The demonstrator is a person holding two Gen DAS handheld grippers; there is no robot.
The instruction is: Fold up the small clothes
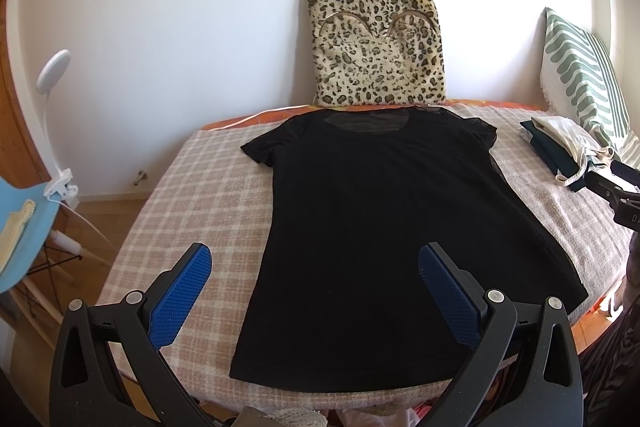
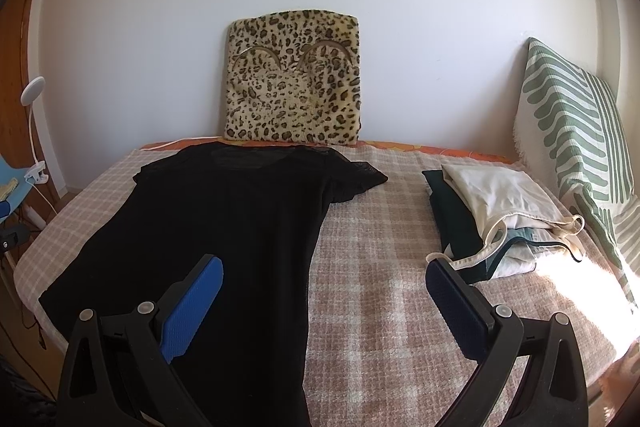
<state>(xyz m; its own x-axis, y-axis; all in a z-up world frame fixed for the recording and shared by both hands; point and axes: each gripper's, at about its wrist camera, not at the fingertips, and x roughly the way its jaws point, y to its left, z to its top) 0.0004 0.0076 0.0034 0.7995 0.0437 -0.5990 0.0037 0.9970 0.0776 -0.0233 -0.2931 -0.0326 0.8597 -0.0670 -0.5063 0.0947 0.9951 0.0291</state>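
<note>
A black short-sleeved T-shirt lies flat on the checked bed cover, neck towards the wall and hem at the near edge. It also shows in the right wrist view, at the left. My left gripper is open and empty above the shirt's lower left part. My right gripper is open and empty, hovering above the shirt's right edge and the bed cover. Part of the right gripper shows at the right edge of the left wrist view.
A pile of folded clothes lies on the bed's right side, also in the left wrist view. A leopard cushion and a green-striped pillow lean on the wall. A blue chair and a clip lamp stand left.
</note>
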